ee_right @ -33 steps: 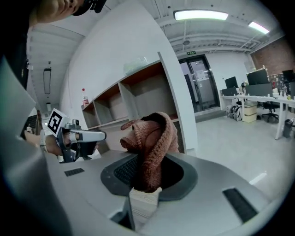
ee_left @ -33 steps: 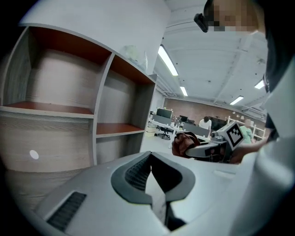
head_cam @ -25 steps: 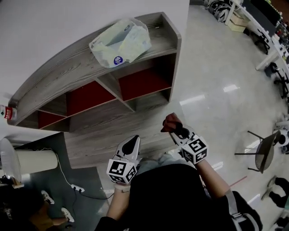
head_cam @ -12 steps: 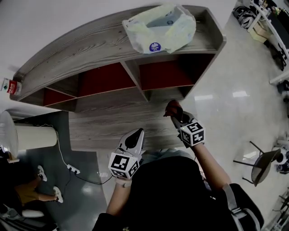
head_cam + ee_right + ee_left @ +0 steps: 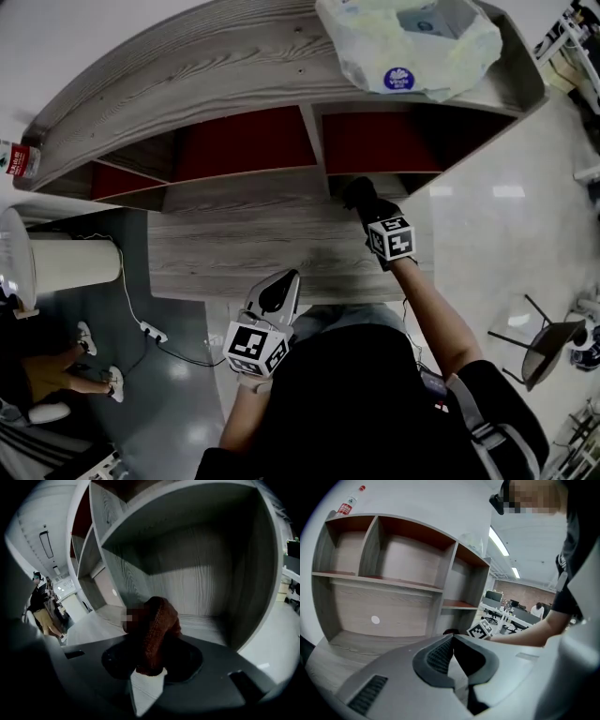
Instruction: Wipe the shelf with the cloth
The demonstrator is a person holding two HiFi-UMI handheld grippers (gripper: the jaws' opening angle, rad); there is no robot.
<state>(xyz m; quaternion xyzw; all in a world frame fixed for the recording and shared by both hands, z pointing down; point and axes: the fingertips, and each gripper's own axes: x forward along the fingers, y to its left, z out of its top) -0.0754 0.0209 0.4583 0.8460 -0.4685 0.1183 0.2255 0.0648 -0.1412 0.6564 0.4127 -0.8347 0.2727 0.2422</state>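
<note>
At my left side the left gripper (image 5: pixel 287 279) hangs by my body, jaws pressed together on nothing; judged idle, since wiping needs one hand. Further right, the right gripper (image 5: pixel 362 199) reaches to the shelf (image 5: pixel 234 258), at its lower right compartment. The dark red cloth (image 5: pixel 157 630) is bunched between its opening jaws, ready for wiping.

1. The left gripper (image 5: pixel 452 638) has its jaws together at the tips, with nothing between them.
2. Beyond them stands a wood-grain shelf (image 5: pixel 377 580) of open compartments, with a round white sticker (image 5: pixel 375 619) on its lower back panel.
3. A red-labelled bottle (image 5: pixel 345 507) sits on the shelf's top, at the left end.
4. To the right, a marker cube (image 5: pixel 481 629) shows at the end of a person's bare forearm (image 5: pixel 525 632), near the shelf's lower right compartment.
5. Office desks (image 5: pixel 506 613) fill the far background.
</note>
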